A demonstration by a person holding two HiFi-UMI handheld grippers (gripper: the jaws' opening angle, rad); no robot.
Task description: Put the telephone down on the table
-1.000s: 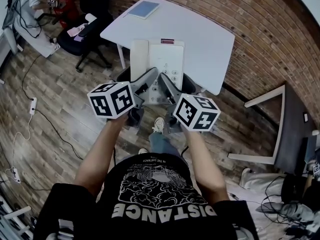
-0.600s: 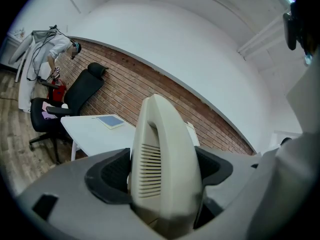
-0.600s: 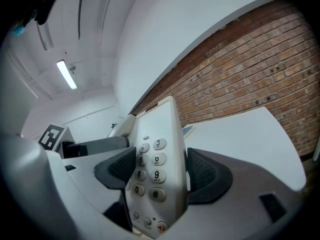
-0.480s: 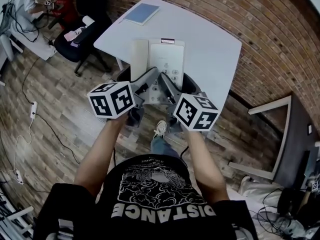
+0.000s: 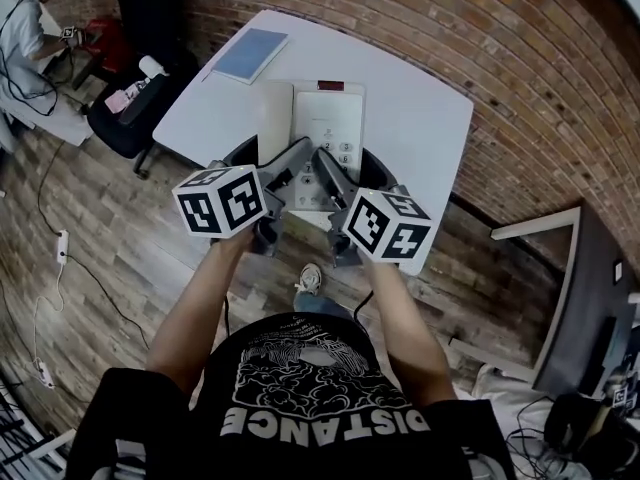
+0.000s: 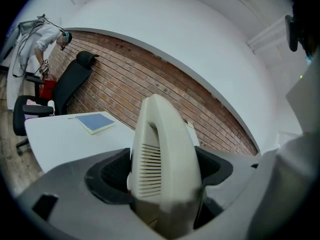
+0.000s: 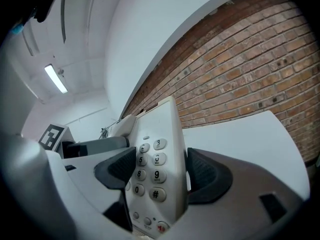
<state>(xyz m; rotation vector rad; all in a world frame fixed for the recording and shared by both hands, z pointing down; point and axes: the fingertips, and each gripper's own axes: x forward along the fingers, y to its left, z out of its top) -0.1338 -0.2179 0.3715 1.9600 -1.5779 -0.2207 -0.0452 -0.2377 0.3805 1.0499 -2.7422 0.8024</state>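
A cream telephone (image 5: 326, 128) with its handset on the left and its keypad on the right hangs over the near half of the white table (image 5: 425, 93). My left gripper (image 5: 287, 168) is shut on the handset side (image 6: 162, 169), with the jaws pressed against both flanks. My right gripper (image 5: 335, 171) is shut on the keypad side (image 7: 156, 171), and the number keys show between its jaws. Whether the telephone's base touches the tabletop cannot be told.
A blue book (image 5: 247, 55) lies at the table's far left corner. A black office chair (image 5: 135, 103) stands left of the table, and a person (image 5: 25, 18) works at the far left. A brick wall (image 5: 520, 78) runs behind the table. Cables trail over the wooden floor.
Both grippers have carried the telephone forward, from the table's near edge to farther over the tabletop. The grip on it has not changed.
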